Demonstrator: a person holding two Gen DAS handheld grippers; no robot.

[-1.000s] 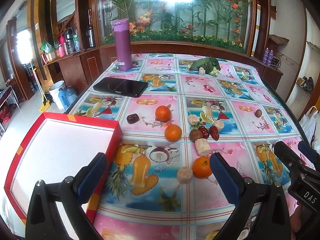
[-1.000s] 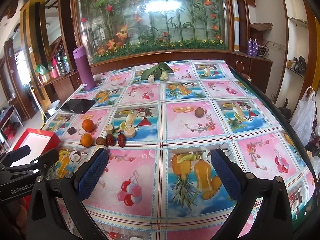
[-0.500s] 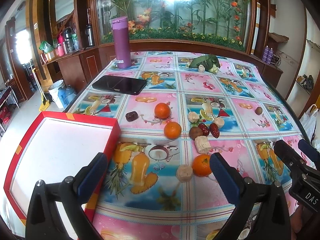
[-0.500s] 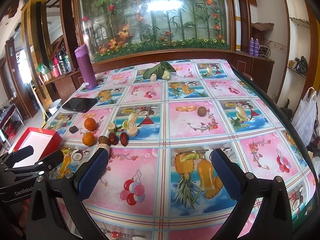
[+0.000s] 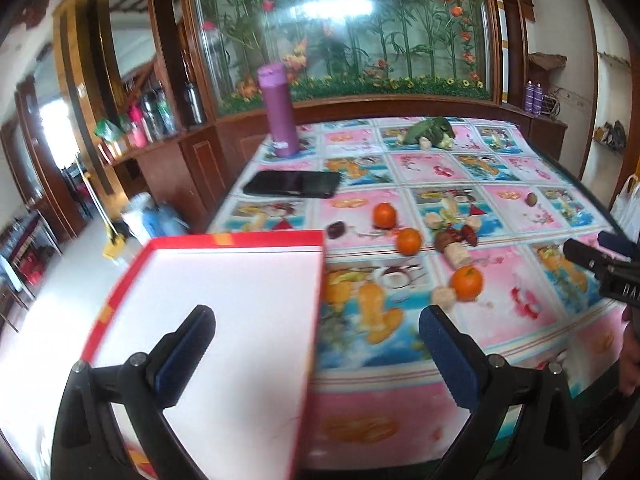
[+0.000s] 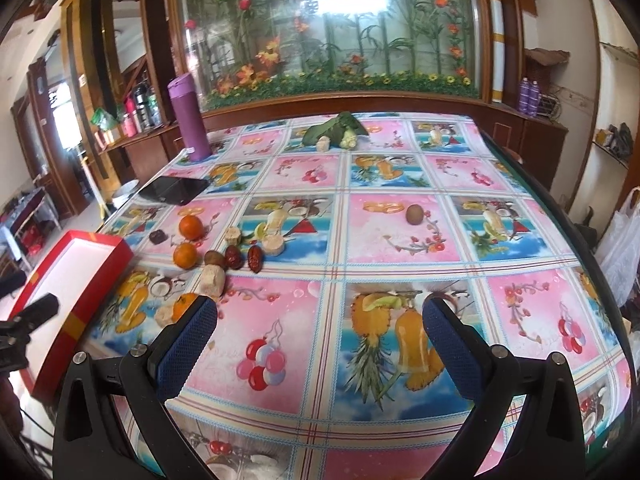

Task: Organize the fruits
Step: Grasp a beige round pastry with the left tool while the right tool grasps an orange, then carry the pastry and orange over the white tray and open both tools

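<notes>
Bench (image 6: 400,240) carries your scattered fruits; red box (image 5: 224,320) sits at its left edge. Your left gripper (image 5: 316,344) hangs over that box, jaws wide apart, empty. Right gripper (image 6: 320,336) likewise gapes, nearest orange (image 5: 466,283) just beside it.

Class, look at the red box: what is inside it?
The red box shows only a bare white floor, no fruit. The left gripper jaws cover part of its near end, so that part stays unseen.
</notes>
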